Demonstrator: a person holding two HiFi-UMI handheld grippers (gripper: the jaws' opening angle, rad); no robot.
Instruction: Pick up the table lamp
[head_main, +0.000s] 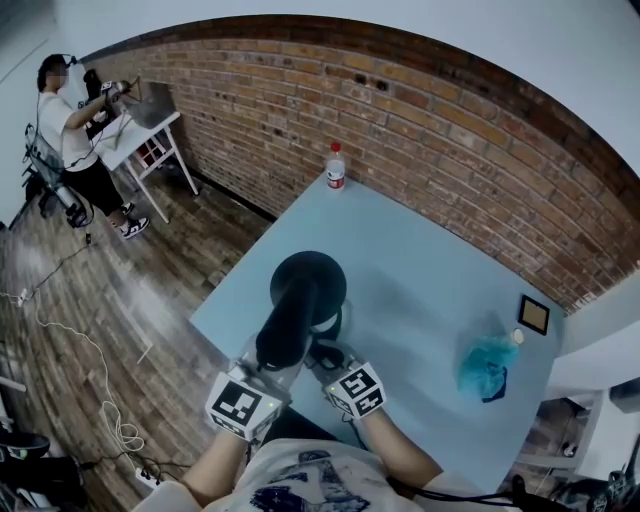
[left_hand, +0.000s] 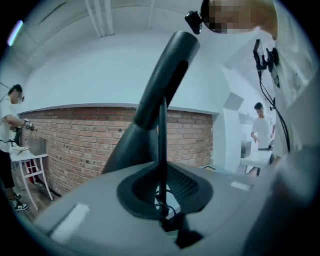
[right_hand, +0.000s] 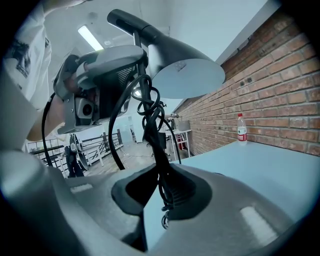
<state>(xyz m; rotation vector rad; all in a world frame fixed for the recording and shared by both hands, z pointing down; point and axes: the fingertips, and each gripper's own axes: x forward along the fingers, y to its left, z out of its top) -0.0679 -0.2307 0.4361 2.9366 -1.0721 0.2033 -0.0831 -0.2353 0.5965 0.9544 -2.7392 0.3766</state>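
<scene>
Head view, lamp: The table lamp (head_main: 300, 300) is over the near part of the blue table (head_main: 430, 260). Its dark round disc points toward the brick wall and its arm slants back to the person.
Head view, grippers: The left gripper (head_main: 272, 368) is under the near end of the arm, and the right gripper (head_main: 330, 357) is just beside it. The lamp covers both sets of jaws here.
Head view, other things: A bottle (head_main: 336, 167) stands at the far edge, well apart from the lamp.
Left gripper view, grip: The left gripper (left_hand: 162, 200) has its jaws almost together. They pinch a thin dark line that runs straight up to the table lamp (left_hand: 162, 85). I cannot tell whether that line is a rod or taut cable.
Right gripper view, grip: The right gripper (right_hand: 162, 200) has its jaws a little apart, closed on the bundled cord (right_hand: 152, 120) that hangs from the lamp.
Right gripper view, lamp: The pale underside of the disc on the table lamp (right_hand: 187, 77) shows above the table (right_hand: 270, 165), so I judge it clear of the surface. The left gripper (right_hand: 135, 80) holds the lamp beside the arm.
Step in hand: The lift itself, with both grips made.
Next move: Raise both grippers together and level. The narrow left grip carries the weight, so the lamp could swing or twist. The cord should travel with it without pulling tight.
</scene>
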